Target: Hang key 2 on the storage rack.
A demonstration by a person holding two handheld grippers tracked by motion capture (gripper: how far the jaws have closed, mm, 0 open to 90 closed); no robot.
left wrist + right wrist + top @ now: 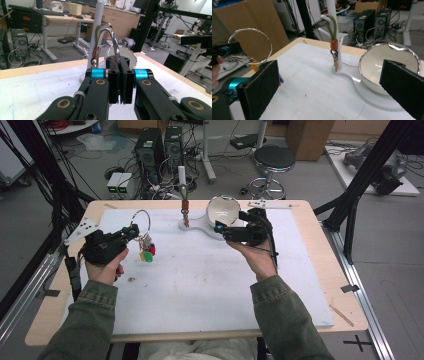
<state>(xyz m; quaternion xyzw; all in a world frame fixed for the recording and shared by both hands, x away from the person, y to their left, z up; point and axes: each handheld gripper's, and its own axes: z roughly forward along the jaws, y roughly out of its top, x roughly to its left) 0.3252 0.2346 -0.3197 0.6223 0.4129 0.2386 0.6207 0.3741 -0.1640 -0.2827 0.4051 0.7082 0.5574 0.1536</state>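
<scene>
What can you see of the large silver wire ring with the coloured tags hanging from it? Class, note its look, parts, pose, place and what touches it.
The large silver wire ring is a thin, shiny metal hoop, standing upright above the white mat. Its lower edge is clamped between the shut black jaws of the left hand-held gripper, at the table's left. Keys or small metal pieces and red, yellow and green tags dangle below it. In the right gripper view the hoop looks round, with a small join on its rim.

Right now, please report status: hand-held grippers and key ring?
Left hand-held gripper shut on key ring. Right hand-held gripper open, empty. Stand and bowl ahead.
</scene>
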